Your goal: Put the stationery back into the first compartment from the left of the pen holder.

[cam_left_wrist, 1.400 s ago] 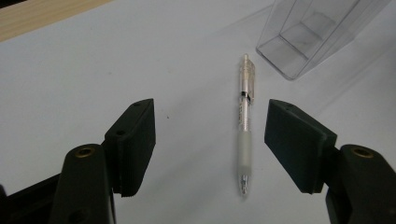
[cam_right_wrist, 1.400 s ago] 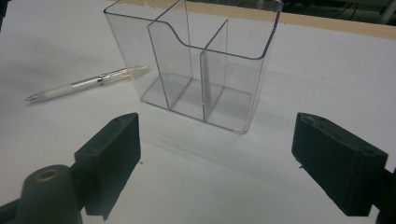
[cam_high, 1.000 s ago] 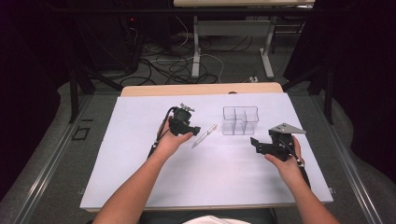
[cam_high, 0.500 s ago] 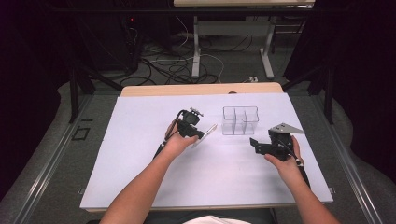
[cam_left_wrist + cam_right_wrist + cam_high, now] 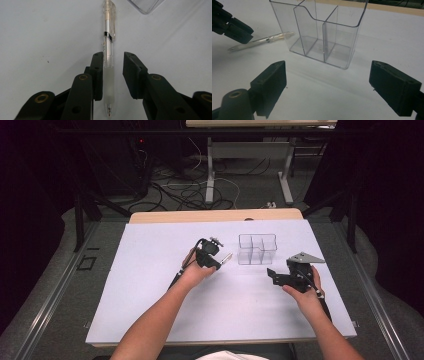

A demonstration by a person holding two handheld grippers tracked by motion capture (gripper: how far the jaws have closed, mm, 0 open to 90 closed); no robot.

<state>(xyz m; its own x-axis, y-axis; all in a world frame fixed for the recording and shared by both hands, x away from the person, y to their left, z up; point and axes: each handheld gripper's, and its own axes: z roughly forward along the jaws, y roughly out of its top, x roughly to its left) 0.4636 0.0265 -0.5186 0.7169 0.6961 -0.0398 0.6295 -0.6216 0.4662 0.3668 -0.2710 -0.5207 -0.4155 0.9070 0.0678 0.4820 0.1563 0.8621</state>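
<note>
A clear pen (image 5: 109, 50) lies flat on the white sheet, just left of a clear plastic organizer (image 5: 257, 249) with several compartments. My left gripper (image 5: 113, 56) is lowered over the pen's frosted grip and its jaws have just been closing. One pad touches the pen's side and the other stands a small gap off it. In the high view the left gripper (image 5: 216, 262) sits over the pen (image 5: 226, 257). My right gripper (image 5: 272, 275) rests open to the right of the organizer (image 5: 322, 32), facing it with nothing between its jaws (image 5: 327, 67).
A white sheet (image 5: 150, 270) covers the wooden table. The pen (image 5: 262, 40) and the left gripper (image 5: 232, 27) show at the left of the right gripper view. Cables and table legs lie on the floor beyond the far edge.
My left hand has moved right and down onto the pen, and its jaws have narrowed around it. The right hand has stayed where it was.
</note>
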